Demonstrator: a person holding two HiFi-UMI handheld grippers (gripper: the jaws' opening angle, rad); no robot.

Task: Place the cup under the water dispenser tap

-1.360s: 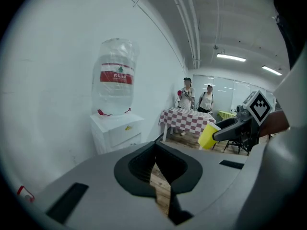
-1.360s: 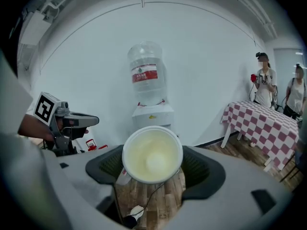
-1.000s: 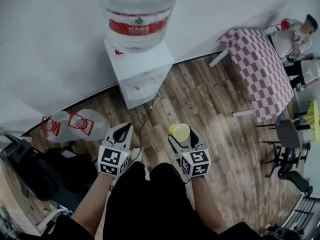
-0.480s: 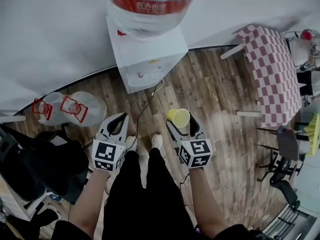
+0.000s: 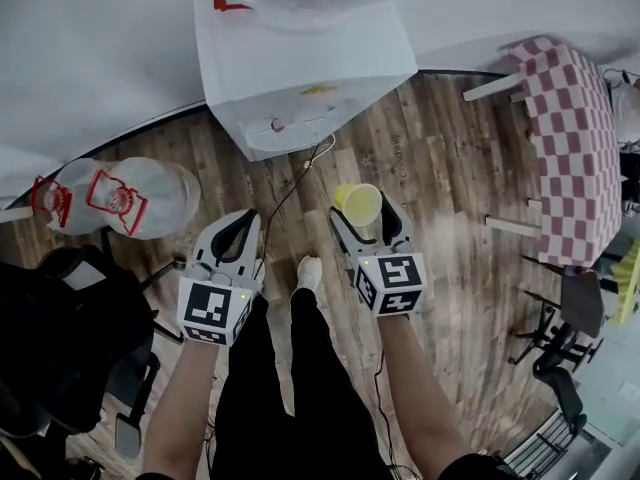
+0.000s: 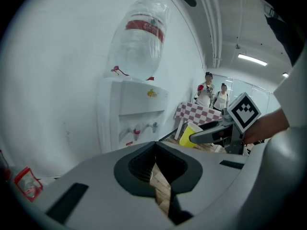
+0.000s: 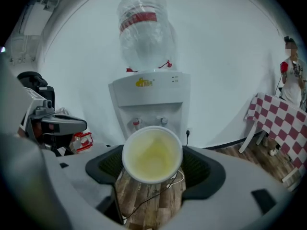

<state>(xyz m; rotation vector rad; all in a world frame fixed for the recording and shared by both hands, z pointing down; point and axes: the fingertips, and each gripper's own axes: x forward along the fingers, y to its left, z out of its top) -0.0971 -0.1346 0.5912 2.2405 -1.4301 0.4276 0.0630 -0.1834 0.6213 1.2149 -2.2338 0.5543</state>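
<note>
The white water dispenser (image 5: pixel 300 58) stands against the wall ahead, with a large bottle (image 7: pixel 144 30) on top. Its red tap (image 7: pixel 136 124) and blue tap (image 7: pixel 163 121) sit in a recess on its front. My right gripper (image 5: pixel 360 211) is shut on a yellow paper cup (image 5: pixel 362 203), held upright over the wooden floor short of the dispenser. In the right gripper view the cup (image 7: pixel 152 155) looks empty and sits below the taps. My left gripper (image 5: pixel 245 226) is beside it on the left, shut on nothing, pointing at the dispenser (image 6: pixel 136 109).
Two empty water bottles (image 5: pixel 130 198) lie on the floor to the left. A black chair (image 5: pixel 60 338) is at the near left. A cable (image 5: pixel 300 183) runs from the dispenser across the floor. A checked table (image 5: pixel 575 138) stands at the right.
The person has stepped closer to the dispenser, which now looms larger at the top. Both grippers moved forward with it, and the cup stays in the right gripper.
</note>
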